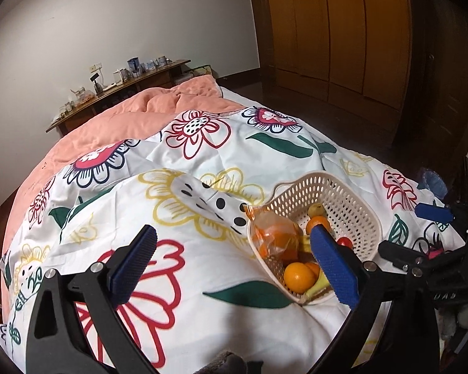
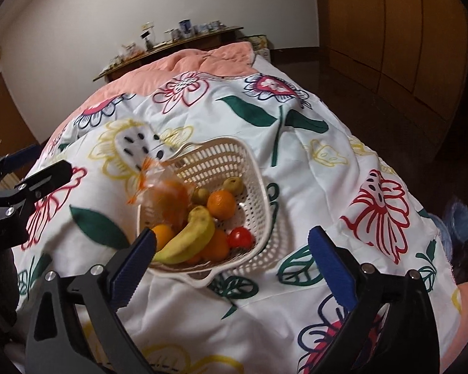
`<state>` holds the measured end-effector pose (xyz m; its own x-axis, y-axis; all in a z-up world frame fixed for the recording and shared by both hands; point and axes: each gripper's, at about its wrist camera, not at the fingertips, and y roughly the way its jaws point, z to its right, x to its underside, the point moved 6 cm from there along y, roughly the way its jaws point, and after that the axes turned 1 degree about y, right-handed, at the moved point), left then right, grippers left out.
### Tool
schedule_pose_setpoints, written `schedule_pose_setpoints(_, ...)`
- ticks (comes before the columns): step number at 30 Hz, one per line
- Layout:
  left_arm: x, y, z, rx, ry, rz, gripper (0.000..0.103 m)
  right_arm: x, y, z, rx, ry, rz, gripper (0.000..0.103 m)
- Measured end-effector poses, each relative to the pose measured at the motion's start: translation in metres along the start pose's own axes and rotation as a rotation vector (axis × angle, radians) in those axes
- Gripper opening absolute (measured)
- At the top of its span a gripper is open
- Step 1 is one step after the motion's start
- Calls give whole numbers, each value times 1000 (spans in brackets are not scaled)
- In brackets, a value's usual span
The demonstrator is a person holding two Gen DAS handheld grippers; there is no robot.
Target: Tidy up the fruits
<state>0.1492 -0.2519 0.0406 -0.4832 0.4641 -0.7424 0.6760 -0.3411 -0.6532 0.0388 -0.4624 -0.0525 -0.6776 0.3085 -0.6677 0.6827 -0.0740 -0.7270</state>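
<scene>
Fruit sits heaped in the white basket (image 2: 252, 168) on the flowered quilt (image 2: 327, 162), straight ahead of my right gripper (image 2: 230, 249), whose fingers are spread wide and hold nothing. The banana (image 2: 187, 237) lies nearest, its long axis running from near-left up to far-right, close to my left pad. My left gripper (image 1: 234, 255), also spread and empty, has the basket off to its right, so I judge the right hand better placed.
</scene>
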Motion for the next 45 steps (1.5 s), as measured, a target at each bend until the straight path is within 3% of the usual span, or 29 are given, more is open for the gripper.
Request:
schedule_pose_setpoints(9, 14, -22, 4, -47, 11, 26, 100, 15, -8, -25, -25, -66, -23, 98)
schedule_pose_setpoints(28, 38, -57, 24, -121, 57, 52, 100, 41, -27, -38, -27, -154, -5, 98)
schedule_pose_setpoints(45, 42, -61, 26, -149, 53, 50, 100, 45, -25, -38, -7, -171, -20, 98)
